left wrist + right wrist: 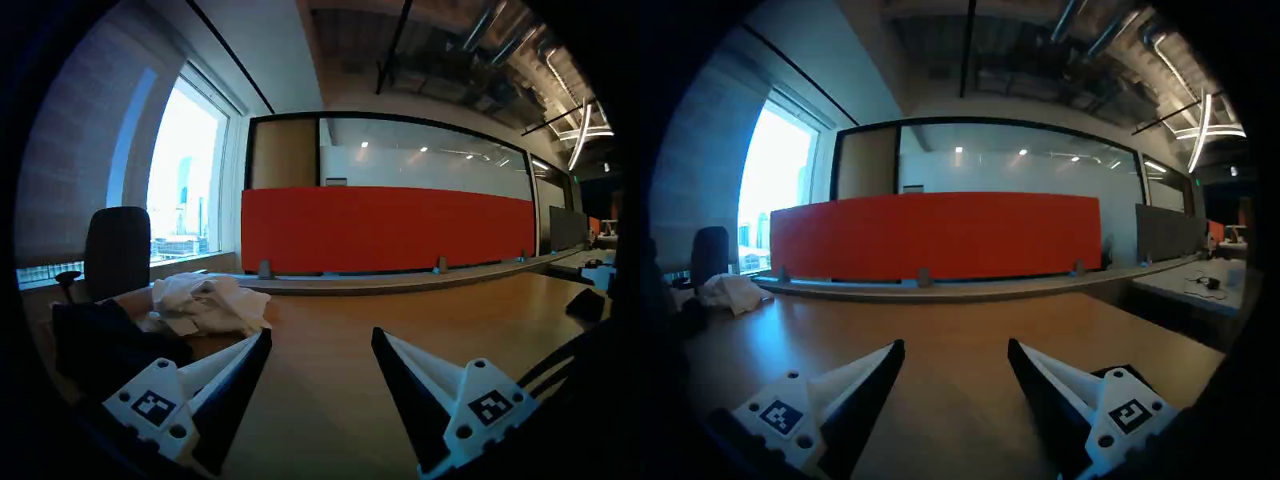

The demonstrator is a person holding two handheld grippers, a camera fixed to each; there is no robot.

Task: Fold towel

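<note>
Left gripper view: 1 towel [210, 304], crumpled; 2 fingers [237, 376] spread.

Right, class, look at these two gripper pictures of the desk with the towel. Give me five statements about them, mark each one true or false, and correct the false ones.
1. The towel lies in a crumpled heap on the desk. True.
2. The left gripper is shut on the towel. False: its fingers are apart with nothing between them, and the towel lies farther off, to their left.
3. The divider behind the desk is red. True.
4. The right gripper holds a corner of the towel. False: it is open and empty over bare desk.
5. A black chair stands by the window. True.
</note>
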